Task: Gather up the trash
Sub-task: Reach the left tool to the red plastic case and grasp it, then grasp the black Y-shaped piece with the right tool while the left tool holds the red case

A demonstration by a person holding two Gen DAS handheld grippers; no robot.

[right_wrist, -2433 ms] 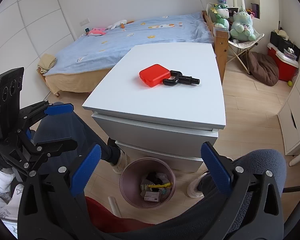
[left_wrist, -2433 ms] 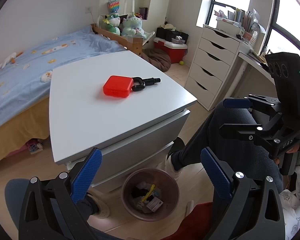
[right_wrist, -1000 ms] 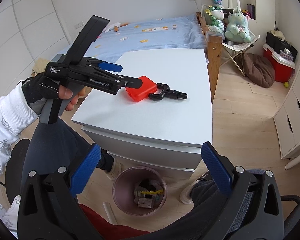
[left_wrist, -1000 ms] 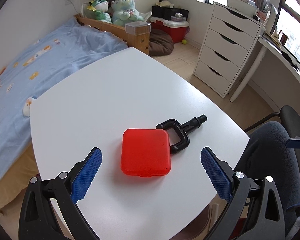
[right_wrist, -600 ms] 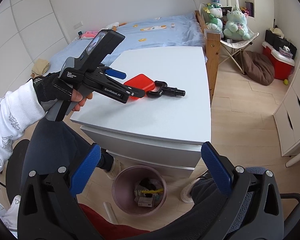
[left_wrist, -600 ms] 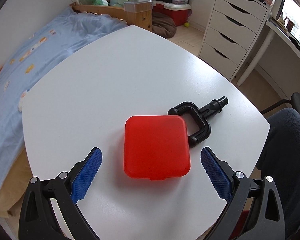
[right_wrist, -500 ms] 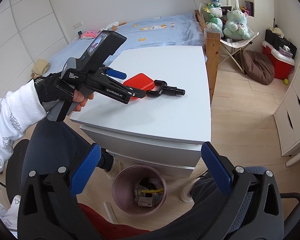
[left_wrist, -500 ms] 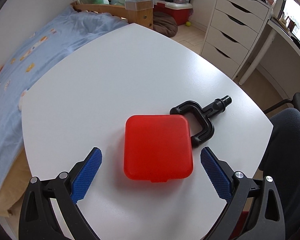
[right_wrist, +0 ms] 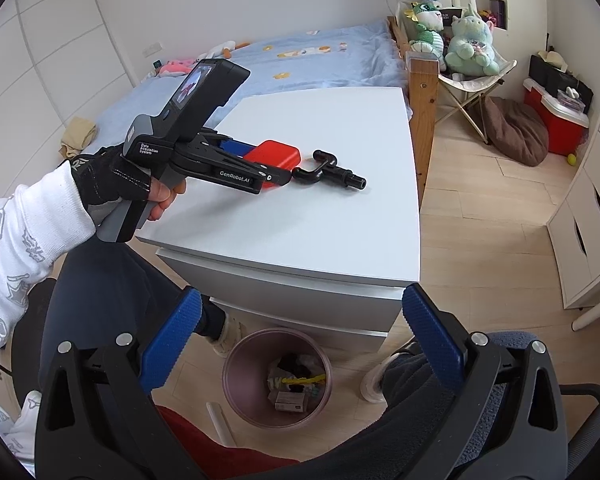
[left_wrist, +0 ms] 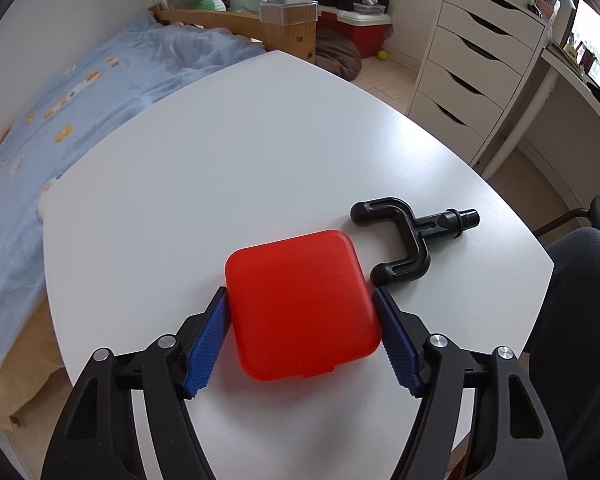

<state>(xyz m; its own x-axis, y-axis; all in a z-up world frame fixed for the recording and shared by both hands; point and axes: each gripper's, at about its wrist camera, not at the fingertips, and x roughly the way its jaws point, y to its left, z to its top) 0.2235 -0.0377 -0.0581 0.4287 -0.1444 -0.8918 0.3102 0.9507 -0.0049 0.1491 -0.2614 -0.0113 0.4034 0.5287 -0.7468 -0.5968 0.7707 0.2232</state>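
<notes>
Fingers (left_wrist: 210, 340) of the left gripper (left_wrist: 300, 304) stand on either side of the red case (left_wrist: 300, 304), their blue pads right against its left and right edges; they have just been closing with the case between them, and the pads look to be touching its sides, though how firmly they press cannot be told. That case lies flat on the white table (left_wrist: 240, 152), near the edge closest to the person, with its far half reaching out past the fingertips. Just beside its far right corner lies a black forked part (left_wrist: 408, 240), one prong tip almost at the right finger's tip; whether it touches the case cannot be told. From the right wrist view, a gloved hand (right_wrist: 120, 184) in a white sleeve holds the left gripper (right_wrist: 260, 168) angled down over the case (right_wrist: 278, 154), with the black part (right_wrist: 328, 172) just beyond it. Lower down, the right gripper (right_wrist: 296, 340) hangs with its fingers (right_wrist: 430, 336) wide apart and nothing between them, above a bin (right_wrist: 276, 376) on the floor in front of the table (right_wrist: 332, 216); that bin holds scraps.
</notes>
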